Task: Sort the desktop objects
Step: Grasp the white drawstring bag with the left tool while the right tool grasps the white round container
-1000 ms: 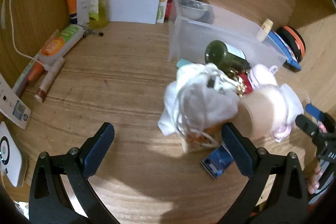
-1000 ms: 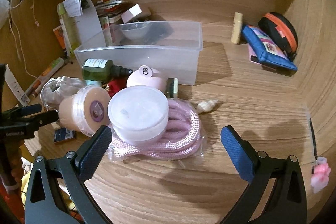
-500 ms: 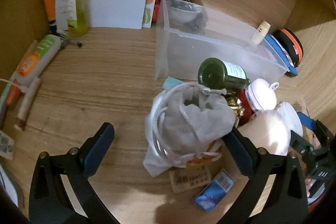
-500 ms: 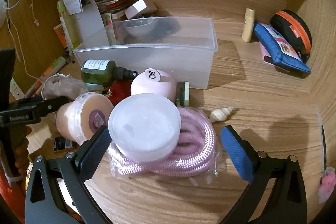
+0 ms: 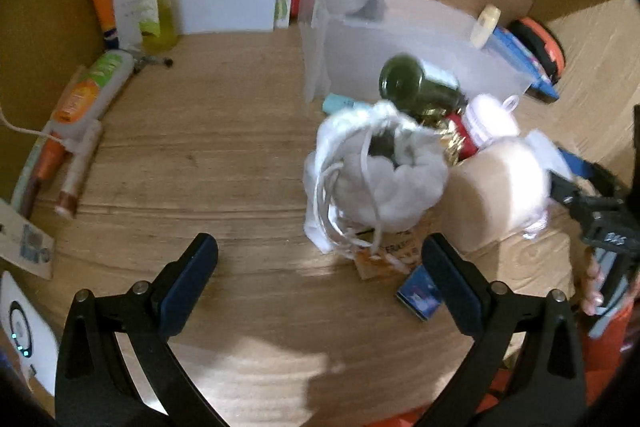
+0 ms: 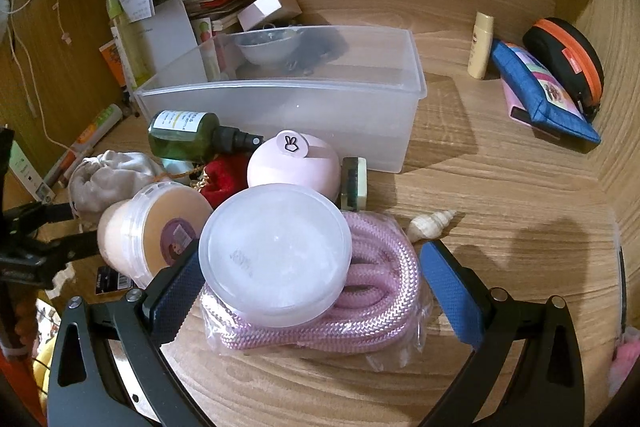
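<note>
- Frosted round jar (image 6: pixel 275 254) on pink rope (image 6: pixel 372 301) sits between the spread right gripper (image 6: pixel 310 291) fingers.
- Left gripper (image 5: pixel 320 279) gapes wide; grey pouch (image 5: pixel 384 179) lies ahead, slightly right.

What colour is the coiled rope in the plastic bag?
Pale pink with a braided weave, the rope shows best in the right wrist view.

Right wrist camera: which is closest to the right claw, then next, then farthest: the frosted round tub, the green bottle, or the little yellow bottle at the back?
From the right claw:
1. Frosted round tub, right between the fingers, on the pink rope.
2. Green bottle, lying on its side further back on the left, in front of the clear bin.
3. Little yellow bottle, standing far back on the right, by the blue pouch.
</note>
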A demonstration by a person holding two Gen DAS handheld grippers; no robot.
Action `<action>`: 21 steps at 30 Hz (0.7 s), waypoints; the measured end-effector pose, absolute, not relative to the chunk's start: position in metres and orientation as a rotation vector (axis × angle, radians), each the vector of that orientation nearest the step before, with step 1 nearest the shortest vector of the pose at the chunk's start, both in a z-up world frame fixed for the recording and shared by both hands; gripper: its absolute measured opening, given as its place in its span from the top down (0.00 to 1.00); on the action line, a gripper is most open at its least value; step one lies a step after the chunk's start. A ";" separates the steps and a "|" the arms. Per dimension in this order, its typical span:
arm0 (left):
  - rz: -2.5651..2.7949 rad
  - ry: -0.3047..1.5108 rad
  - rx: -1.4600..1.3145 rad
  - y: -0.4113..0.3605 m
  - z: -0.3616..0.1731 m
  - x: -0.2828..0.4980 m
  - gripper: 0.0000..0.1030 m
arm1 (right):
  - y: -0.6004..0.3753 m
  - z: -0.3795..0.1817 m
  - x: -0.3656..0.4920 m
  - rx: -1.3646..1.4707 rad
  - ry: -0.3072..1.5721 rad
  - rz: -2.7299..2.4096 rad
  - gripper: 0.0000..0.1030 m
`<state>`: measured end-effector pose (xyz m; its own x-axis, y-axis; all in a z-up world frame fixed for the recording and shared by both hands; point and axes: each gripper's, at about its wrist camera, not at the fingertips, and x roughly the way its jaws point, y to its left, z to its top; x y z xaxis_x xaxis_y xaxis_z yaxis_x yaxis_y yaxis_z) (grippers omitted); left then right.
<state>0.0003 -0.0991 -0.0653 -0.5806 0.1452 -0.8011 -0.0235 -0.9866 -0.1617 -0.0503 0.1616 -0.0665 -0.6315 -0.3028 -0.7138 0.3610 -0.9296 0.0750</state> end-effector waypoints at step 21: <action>2.664 -0.133 -1.393 -0.080 -0.079 -0.055 0.00 | 0.148 -0.066 -0.049 1.065 0.199 -2.496 0.23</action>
